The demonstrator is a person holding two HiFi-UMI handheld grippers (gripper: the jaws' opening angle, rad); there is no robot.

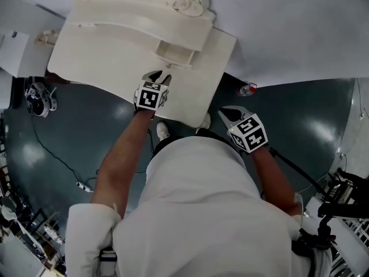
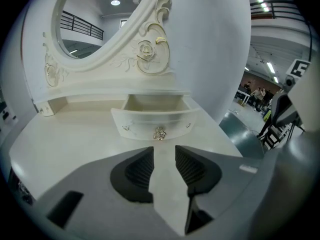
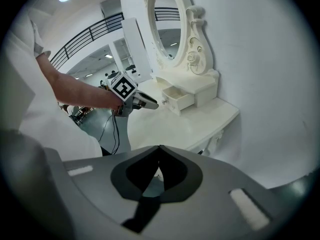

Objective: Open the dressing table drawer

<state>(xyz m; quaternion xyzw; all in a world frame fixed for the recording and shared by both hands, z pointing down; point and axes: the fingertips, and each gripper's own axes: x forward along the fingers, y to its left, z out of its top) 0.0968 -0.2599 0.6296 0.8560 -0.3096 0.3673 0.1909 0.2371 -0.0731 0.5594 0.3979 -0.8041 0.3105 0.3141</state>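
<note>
Hovering over the cream worktop [image 2: 60, 149], the left hand-held gripper [image 2: 164, 154] stands with its jaws spread and nothing between them, just short of the small drawer [image 2: 156, 125]. The drawer sits in the raised shelf beneath the oval mirror [image 2: 95, 24] at the far side of the dressing table. It is already drawn partway out, its pale inside open to view, so the task looks largely done. The right hand-held gripper [image 3: 159, 149] hangs off the near right corner of the worktop, over the dark floor [image 1: 288, 114], its jaws pressed together and empty. The drawer's bowed front faces the near edge, toward the person. Its long axis runs left to right along that front, while its travel is from far to near. It looks a light, stiff, painted box that should slide with little force, though a pull off-centre could make it bind in its slot. The natural place to take hold is the small rosette knob [image 2: 159, 133] at the middle of the front. That knob appears smooth and ornate, likely to slip from a loose pinch and to mark if squeezed hard
</note>
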